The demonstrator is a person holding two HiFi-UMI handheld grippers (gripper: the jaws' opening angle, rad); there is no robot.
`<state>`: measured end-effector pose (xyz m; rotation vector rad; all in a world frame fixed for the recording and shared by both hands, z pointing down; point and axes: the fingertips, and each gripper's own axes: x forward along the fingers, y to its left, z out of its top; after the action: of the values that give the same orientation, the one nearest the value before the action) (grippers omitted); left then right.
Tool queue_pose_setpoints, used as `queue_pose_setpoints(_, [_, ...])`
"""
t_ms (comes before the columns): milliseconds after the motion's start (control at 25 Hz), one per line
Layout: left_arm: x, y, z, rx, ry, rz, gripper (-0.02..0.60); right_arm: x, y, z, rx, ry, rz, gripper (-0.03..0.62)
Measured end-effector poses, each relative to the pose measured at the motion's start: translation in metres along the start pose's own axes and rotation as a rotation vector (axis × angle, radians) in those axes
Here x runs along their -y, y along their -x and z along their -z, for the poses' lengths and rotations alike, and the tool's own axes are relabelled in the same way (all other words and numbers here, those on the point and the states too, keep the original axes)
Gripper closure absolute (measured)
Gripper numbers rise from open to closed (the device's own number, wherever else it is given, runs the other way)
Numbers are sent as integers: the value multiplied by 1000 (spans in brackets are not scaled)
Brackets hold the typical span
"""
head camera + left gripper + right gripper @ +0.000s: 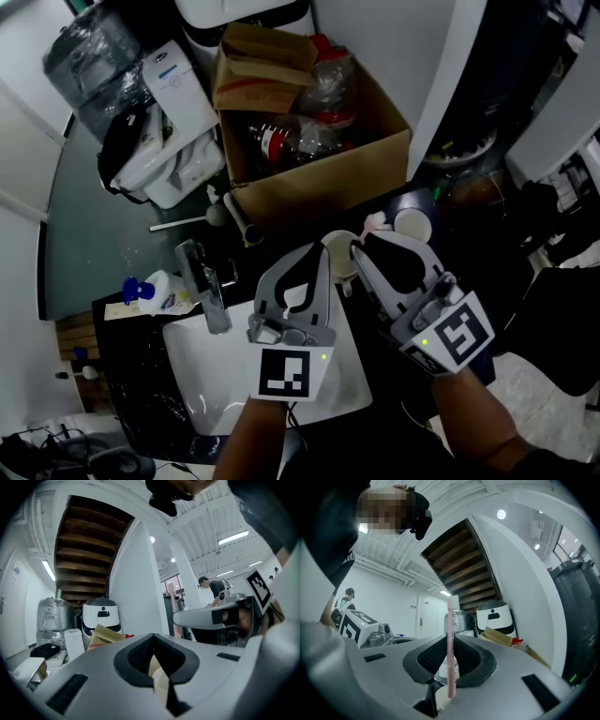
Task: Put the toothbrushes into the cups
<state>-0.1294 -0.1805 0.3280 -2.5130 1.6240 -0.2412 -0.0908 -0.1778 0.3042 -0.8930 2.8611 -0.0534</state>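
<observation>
White low at the left: saw the sink (202, 375) and its faucet (211, 295), neither of use to the job. Moving right, found the left gripper (155, 663) drawn nearly together on a cream strip, judged to be the wall of the cream cup (341, 255) near the sink's far right corner; read that as a steadying hold at the rim. Next, met the right gripper (450, 667) clamped narrow on the pink toothbrush (451, 634), held upright, bristles topmost, handle end hanging down just at the cream cup's mouth. Could not place that end as inside or only above. Farthest right, noted a white cup (412, 223) standing apart from both tongs.

Judged the step in hand to be the lowering of the brush. To do it well: should keep the handle plumb and centred over the mouth, not against the near wall; should sink straight down with no sideways drift, so as not to tip a light cup pinched by one wall; should part the right jaws only after bottoming the end inside; should hold the left grip firm until after settling the brush against the rim.
</observation>
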Motion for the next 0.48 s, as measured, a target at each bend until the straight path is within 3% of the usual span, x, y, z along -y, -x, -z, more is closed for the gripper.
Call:
queue_pose_setpoints(240, [-2, -12, 20, -31, -47, 26, 572, 7, -13, 29, -44, -12, -1, 534])
queue_pose_setpoints(480, [-7, -19, 41, -70, -38, 16, 572, 10, -20, 50, -66, -26, -6, 534])
